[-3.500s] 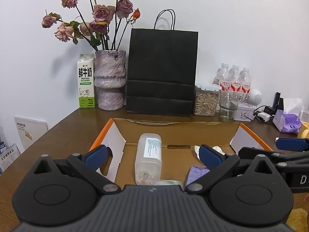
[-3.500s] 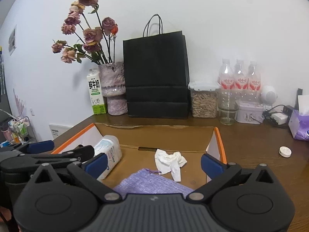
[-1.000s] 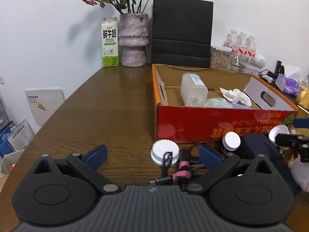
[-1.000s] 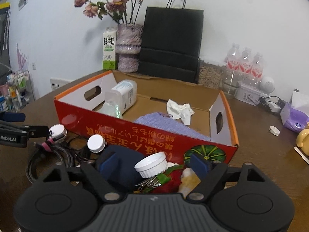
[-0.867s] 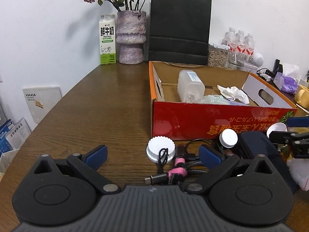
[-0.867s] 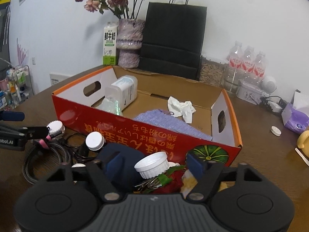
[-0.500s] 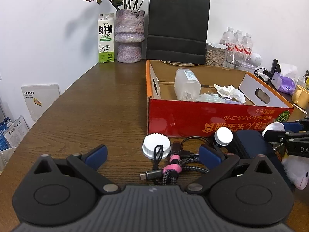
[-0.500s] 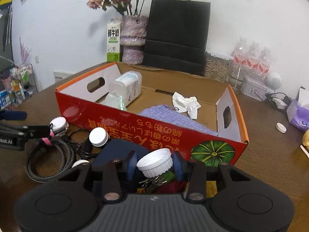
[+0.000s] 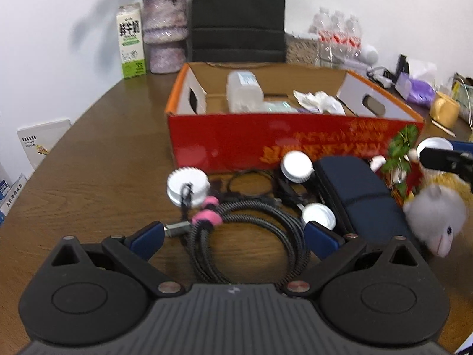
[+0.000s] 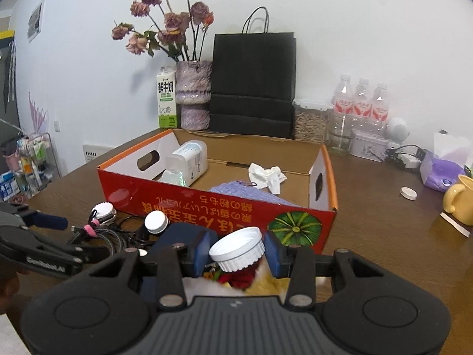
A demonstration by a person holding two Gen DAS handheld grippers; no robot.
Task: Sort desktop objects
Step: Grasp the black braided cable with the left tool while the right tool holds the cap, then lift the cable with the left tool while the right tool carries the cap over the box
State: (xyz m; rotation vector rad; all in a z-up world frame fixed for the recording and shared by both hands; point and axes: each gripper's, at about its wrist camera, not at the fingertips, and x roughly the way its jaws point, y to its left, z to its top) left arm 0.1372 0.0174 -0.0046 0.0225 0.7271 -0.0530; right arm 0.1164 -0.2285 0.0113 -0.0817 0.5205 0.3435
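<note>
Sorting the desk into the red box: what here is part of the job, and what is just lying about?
Part of the job:
- red box
- white jar lid, clamped in the right gripper
- coiled cable, between the open left gripper's fingers
- dark blue case
- plush toy

Lying about:
- milk carton
- vase
- black bag
- water bottles
- yellow mug

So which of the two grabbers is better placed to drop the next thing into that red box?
The right gripper, probably. Its jaws are already shut on a white ribbed cap, just in front of the red box. The left gripper is open, holding nothing, above a coiled cable.
</note>
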